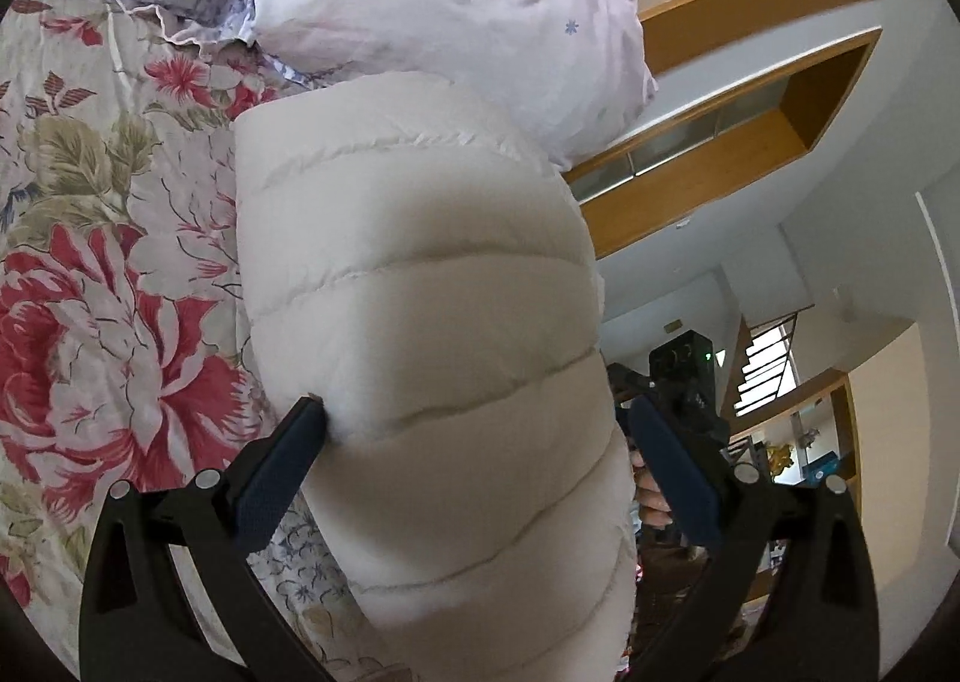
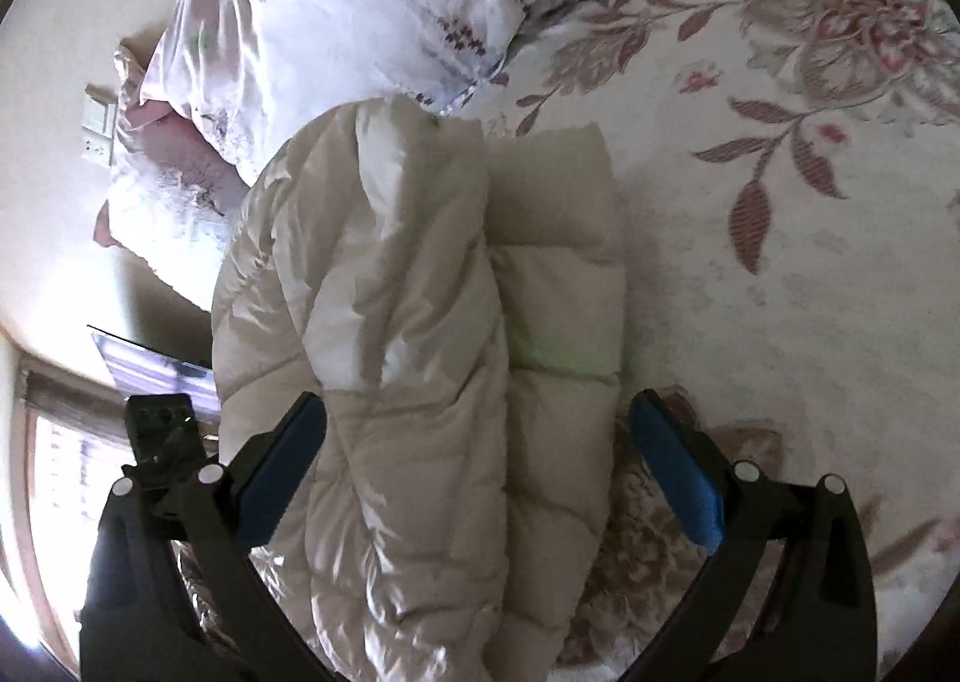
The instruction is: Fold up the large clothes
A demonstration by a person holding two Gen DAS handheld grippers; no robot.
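A cream quilted puffer jacket (image 1: 420, 322) lies bunched and folded on a floral bedspread (image 1: 90, 262). In the left wrist view my left gripper (image 1: 474, 418) is open wide, its fingers on either side of the jacket's padded bulk; the left fingertip (image 1: 306, 418) touches the fabric. In the right wrist view the same jacket (image 2: 432, 358) lies folded in thick layers, and my right gripper (image 2: 480, 412) is open wide around it, the right finger (image 2: 672, 460) clear of the fabric. The other gripper shows in each view, in the left wrist view (image 1: 684, 382) and in the right wrist view (image 2: 159, 430).
A pale pink flowered pillow (image 1: 456, 10) sits just beyond the jacket, and it shows in the right wrist view (image 2: 336, 10) too. The bedspread (image 2: 780, 202) extends to the right. Wooden-trimmed wall openings (image 1: 750, 100) and a window (image 2: 66, 478) lie past the bed.
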